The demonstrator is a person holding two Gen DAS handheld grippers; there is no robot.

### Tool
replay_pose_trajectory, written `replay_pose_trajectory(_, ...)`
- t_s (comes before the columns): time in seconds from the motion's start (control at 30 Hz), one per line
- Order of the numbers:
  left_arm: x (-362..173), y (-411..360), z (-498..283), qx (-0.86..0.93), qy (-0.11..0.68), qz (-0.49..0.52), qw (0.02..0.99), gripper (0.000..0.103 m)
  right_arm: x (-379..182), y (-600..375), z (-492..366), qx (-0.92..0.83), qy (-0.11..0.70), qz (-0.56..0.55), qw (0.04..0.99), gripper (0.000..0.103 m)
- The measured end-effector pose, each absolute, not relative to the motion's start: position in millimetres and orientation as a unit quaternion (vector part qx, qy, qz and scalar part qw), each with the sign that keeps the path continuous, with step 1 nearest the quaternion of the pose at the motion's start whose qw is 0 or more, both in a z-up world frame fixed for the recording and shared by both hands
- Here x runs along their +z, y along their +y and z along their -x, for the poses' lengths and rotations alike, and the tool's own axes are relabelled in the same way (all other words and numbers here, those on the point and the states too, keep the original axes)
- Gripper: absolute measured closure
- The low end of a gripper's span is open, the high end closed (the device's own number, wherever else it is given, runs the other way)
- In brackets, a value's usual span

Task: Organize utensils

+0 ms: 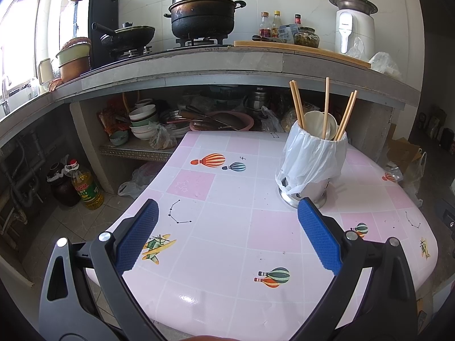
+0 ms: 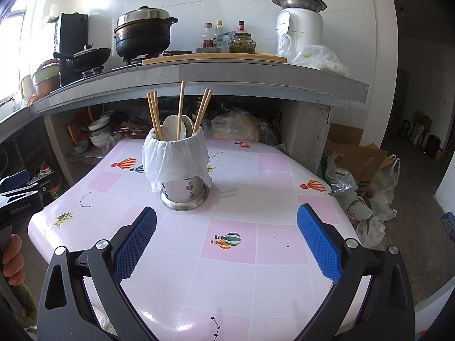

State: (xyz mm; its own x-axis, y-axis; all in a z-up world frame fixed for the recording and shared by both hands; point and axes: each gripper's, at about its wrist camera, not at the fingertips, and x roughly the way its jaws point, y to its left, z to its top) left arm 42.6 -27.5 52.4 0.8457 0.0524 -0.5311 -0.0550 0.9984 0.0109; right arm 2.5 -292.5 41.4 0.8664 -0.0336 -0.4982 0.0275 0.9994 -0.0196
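Observation:
A steel utensil holder [image 1: 308, 191] [image 2: 183, 191] wrapped in a white plastic bag [image 1: 310, 159] [image 2: 175, 160] stands on the pink tiled table [image 1: 227, 227] [image 2: 256, 199]. It holds several wooden chopsticks [image 1: 326, 105] [image 2: 180, 108] and white spoons [image 1: 315, 120] [image 2: 173, 128]. My left gripper [image 1: 227, 216] is open and empty, above the table, with the holder just beyond its right finger. My right gripper [image 2: 227, 218] is open and empty, with the holder ahead on the left. The left gripper's body [image 2: 20, 199] shows at the right wrist view's left edge.
A concrete counter [image 1: 199, 65] [image 2: 227, 72] behind the table carries pots, bottles and a white appliance. Bowls and pans fill the shelf under it [image 1: 148, 125]. An oil bottle [image 1: 85, 189] stands on the floor left. Boxes and bags [image 2: 361, 176] lie right of the table.

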Motion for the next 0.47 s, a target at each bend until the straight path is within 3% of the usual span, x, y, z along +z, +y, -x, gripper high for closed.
replay_pose_trajectory(0.47, 51.1, -34.0, -42.8, 0.025, 0.278, 0.002, 0.96, 0.008, 41.7, -292.2, -2.6, -0.015, 0.259, 0.005, 0.966, 0.007)
